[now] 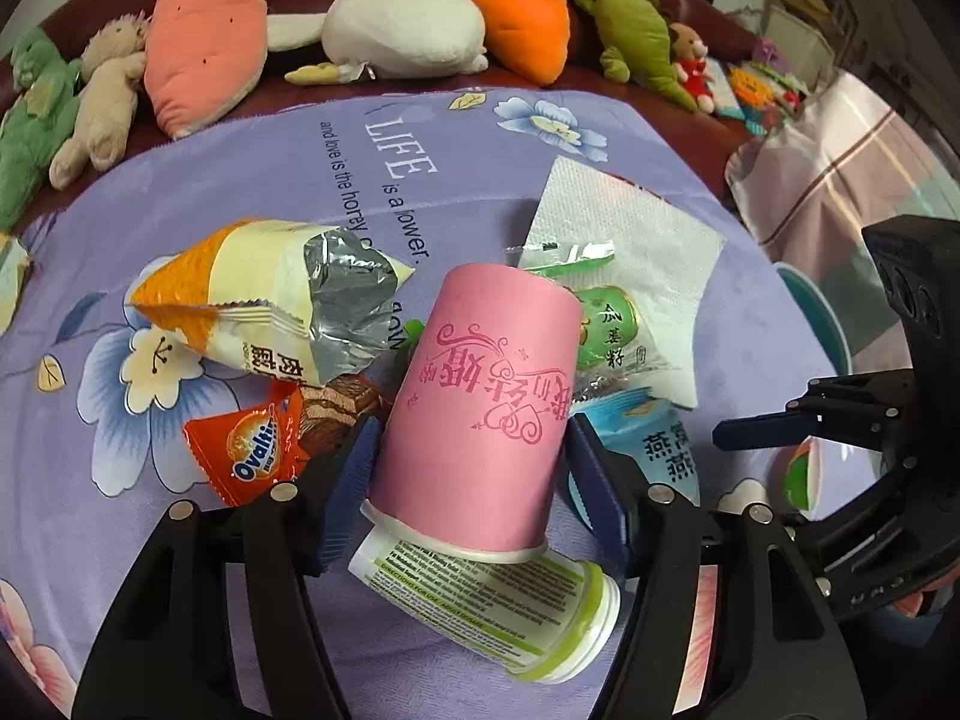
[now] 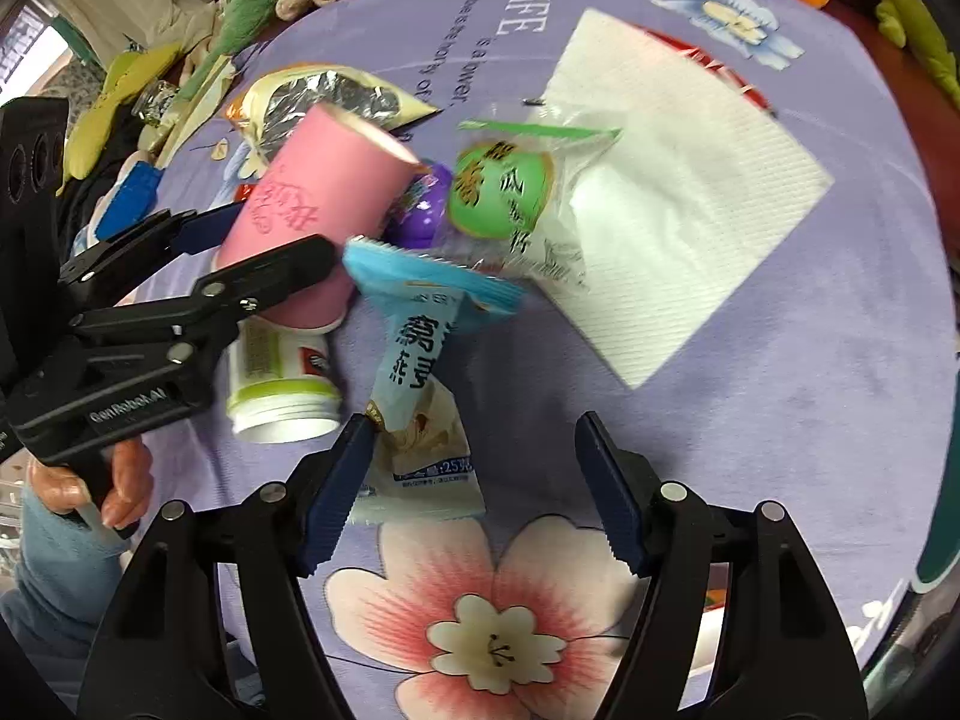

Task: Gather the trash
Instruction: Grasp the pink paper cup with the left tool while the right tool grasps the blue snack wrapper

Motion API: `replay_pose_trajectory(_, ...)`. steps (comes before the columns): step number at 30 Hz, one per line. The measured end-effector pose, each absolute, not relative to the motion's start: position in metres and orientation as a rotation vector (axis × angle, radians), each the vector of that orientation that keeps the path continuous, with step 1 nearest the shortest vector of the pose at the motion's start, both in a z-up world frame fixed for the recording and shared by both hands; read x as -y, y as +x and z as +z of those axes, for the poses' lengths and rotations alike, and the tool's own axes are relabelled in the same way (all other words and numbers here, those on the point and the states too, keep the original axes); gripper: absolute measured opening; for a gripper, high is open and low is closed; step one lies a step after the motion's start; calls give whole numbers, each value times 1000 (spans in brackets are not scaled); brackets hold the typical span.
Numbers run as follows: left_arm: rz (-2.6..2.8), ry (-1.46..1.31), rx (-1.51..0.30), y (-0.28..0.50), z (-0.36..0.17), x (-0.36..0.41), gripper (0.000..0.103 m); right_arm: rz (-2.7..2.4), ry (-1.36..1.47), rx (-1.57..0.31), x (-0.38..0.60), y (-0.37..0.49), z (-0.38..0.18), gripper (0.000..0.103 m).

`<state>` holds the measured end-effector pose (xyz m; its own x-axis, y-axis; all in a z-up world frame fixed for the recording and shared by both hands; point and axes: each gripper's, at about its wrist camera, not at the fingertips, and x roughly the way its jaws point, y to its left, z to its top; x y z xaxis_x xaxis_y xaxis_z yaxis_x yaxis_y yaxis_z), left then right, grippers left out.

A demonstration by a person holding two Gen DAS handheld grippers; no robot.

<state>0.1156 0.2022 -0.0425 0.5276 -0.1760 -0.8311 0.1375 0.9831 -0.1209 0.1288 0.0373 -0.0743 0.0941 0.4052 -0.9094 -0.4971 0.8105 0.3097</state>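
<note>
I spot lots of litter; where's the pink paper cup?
The pink paper cup lies between the left tongs, resting on a white plastic bottle.

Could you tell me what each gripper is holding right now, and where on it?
The left gripper clamps the pink cup by its sides, near the rim. The right gripper holds nothing; only one finger touches the blue wrapper.

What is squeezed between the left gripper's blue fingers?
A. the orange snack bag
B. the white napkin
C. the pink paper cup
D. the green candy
C: the left gripper has the pink paper cup lying between its blue fingers, both touching the cup's sides.
</note>
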Motion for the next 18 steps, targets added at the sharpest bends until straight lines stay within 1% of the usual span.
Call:
replay_pose_trajectory(2, -184, -23, -997, 116, -42, -201, 67, 679, -84, -1310, -38, 128, -71, 67)
replay_pose_trajectory(4, -189, -17, -991, 115, -43, -203, 64, 681, -93, -1300, -38, 128, -67, 67)
replay_pose_trajectory(5, -197, -22, -984, 114, -42, -203, 60, 680, -85, -1302, -36, 129, -66, 67)
replay_pose_trajectory(6, -214, -30, -974, 111, -39, -204, 59, 680, -81, -1302, -35, 129, -64, 67)
replay_pose_trajectory(11, -205, -95, -938, 99, -28, -223, 59, 707, -64, -1296, -36, 131, -60, 67)
replay_pose_trajectory(15, -198, -173, -932, 96, -23, -236, 59, 711, -63, -1305, -47, 134, -72, 66)
replay_pose_trajectory(16, -198, -186, -931, 96, -22, -238, 59, 704, -73, -1303, -48, 134, -76, 63)
replay_pose_trajectory(17, -196, -200, -930, 96, -21, -238, 59, 698, -77, -1306, -49, 134, -80, 44)
replay_pose_trajectory(18, -193, -203, -930, 95, -20, -238, 59, 701, -69, -1321, -48, 134, -84, 19)
